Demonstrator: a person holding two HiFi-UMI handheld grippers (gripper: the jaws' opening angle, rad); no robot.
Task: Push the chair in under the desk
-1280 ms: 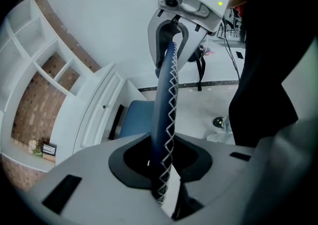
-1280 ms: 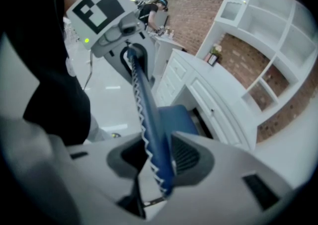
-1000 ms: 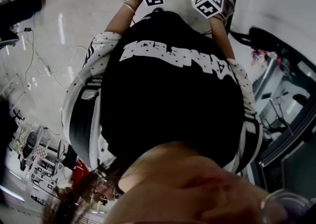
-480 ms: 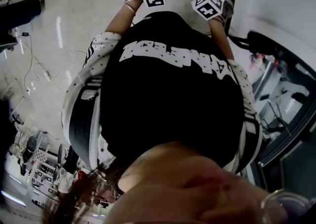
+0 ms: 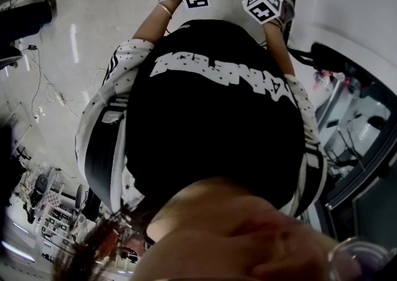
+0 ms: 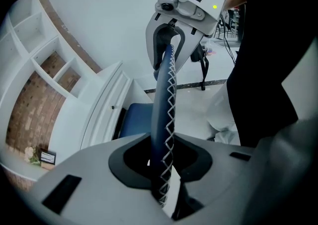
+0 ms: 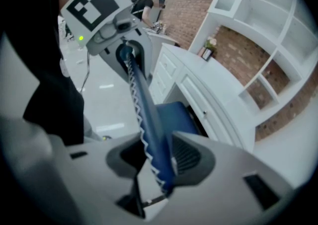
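The left claw (image 6: pixel 164 169) and right claw (image 7: pixel 159 164) are each pinching the stitched top rim of the chair (image 7: pixel 174 117). Its blue seat is sitting partly under the far white tabletop (image 7: pixel 208 80). The chair is looking padded yet stiff-framed, probably sliding easily, so gripping both rim ends is looking surest.

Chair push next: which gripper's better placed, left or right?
Neither leads: left gripper and right gripper both clamp the chair back at its top edge, spaced apart, desk ahead. Probably push with both evenly.
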